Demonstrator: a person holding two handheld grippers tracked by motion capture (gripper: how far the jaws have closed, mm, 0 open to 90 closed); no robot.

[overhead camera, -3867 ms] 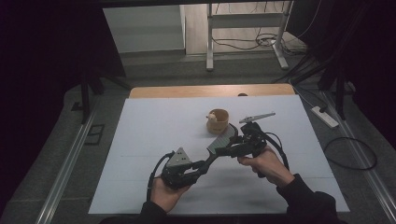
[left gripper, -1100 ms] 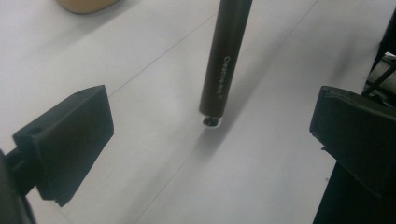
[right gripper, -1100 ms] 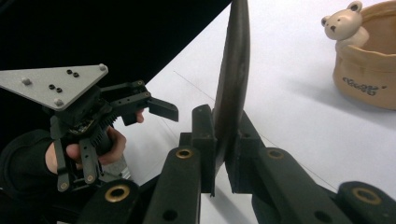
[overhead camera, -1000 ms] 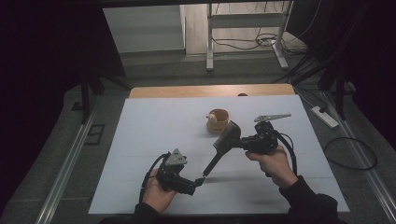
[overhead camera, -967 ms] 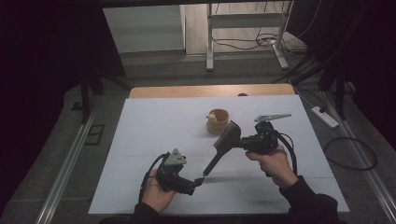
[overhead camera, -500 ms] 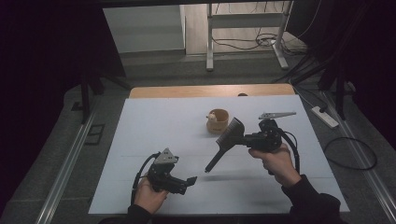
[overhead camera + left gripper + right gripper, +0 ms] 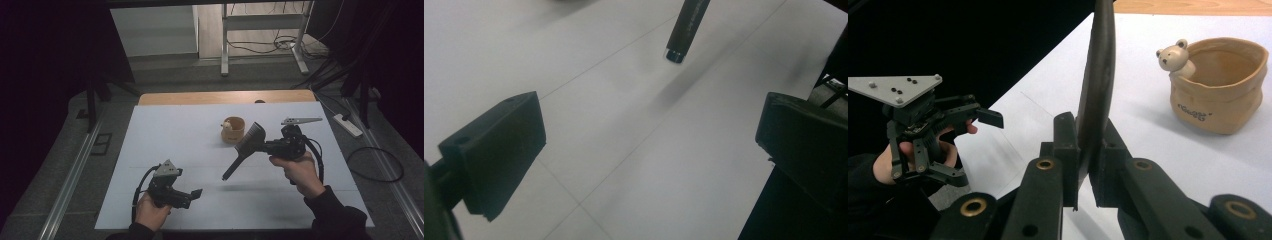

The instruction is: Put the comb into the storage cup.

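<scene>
High view, left to right. The left gripper [image 7: 196, 192], a black two-jaw tool topped by a grey three-cornered plate, hangs low over the near left part of the white table sheet [image 7: 165, 130], jaws spread with nothing between them; the left gripper view confirms the wide gap between its jaws and shows bare sheet under them. Compared with the frame a second earlier, this gripper has drawn back toward the person and leftward, well apart from the comb it earlier lay close to.

Centre: the black plastic comb with a long round handle [image 7: 244, 150] is held clear of the sheet, tilted, handle tip low and toward the left, toothed head up by the right gripper [image 7: 262, 145] (its shadow falls on the sheet below). The right gripper view shows the jaws pinching the comb's flat head [image 7: 1096, 90] edge-on. The comb's pose and the right hand [image 7: 299, 170] are nearly unchanged since a second ago.

Just beyond the comb head stands a small tan bag-shaped cup bearing a bear figurine [image 7: 233, 129], untouched and in the same spot as before.
</scene>
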